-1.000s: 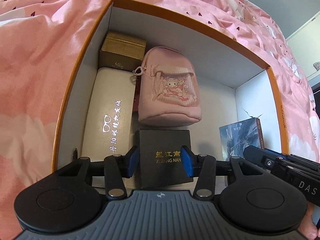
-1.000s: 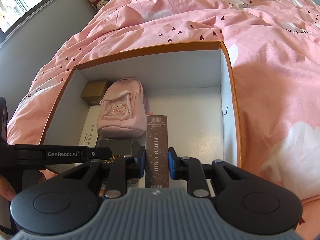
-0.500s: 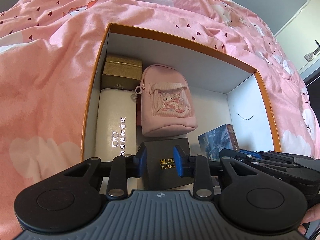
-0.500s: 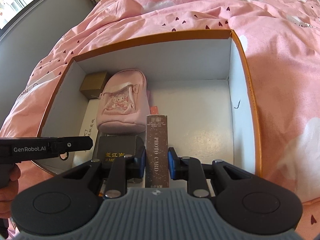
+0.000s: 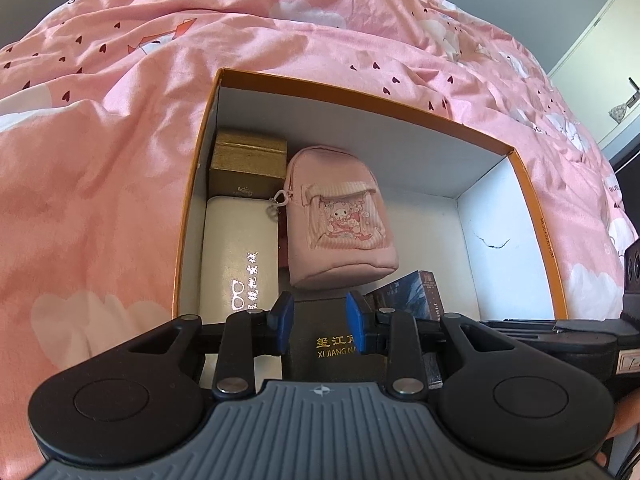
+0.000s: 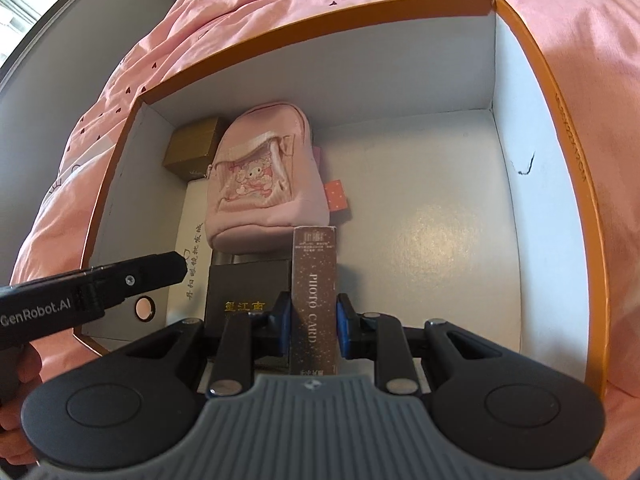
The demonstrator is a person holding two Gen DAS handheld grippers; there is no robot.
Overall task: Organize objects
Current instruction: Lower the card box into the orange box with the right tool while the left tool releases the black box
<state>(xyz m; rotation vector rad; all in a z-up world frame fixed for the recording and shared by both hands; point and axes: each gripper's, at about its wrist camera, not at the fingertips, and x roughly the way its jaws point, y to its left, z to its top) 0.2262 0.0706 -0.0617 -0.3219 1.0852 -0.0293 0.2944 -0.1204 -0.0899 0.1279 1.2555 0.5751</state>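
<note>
Brown "PHOTO CARD" box [image 6: 315, 300] clamped upright in right tool [image 6: 310, 322]; left tool [image 5: 320, 322] apart.

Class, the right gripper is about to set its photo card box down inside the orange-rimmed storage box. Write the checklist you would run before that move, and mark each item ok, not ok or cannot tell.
1. Right gripper holds the tall brown photo card box between both blue pads: ok.
2. Bare white floor to the right of the card box inside the orange-rimmed cardboard storage box: ok.
3. Pink cartoon mini backpack pouch lies clear of that bare floor: ok.
4. Left gripper out of the right gripper's path: ok, it sits over the black square gift box with gold lettering, to the left.
5. Left gripper released the black box: cannot tell.
6. Card box bottom touching the floor: cannot tell.
</note>
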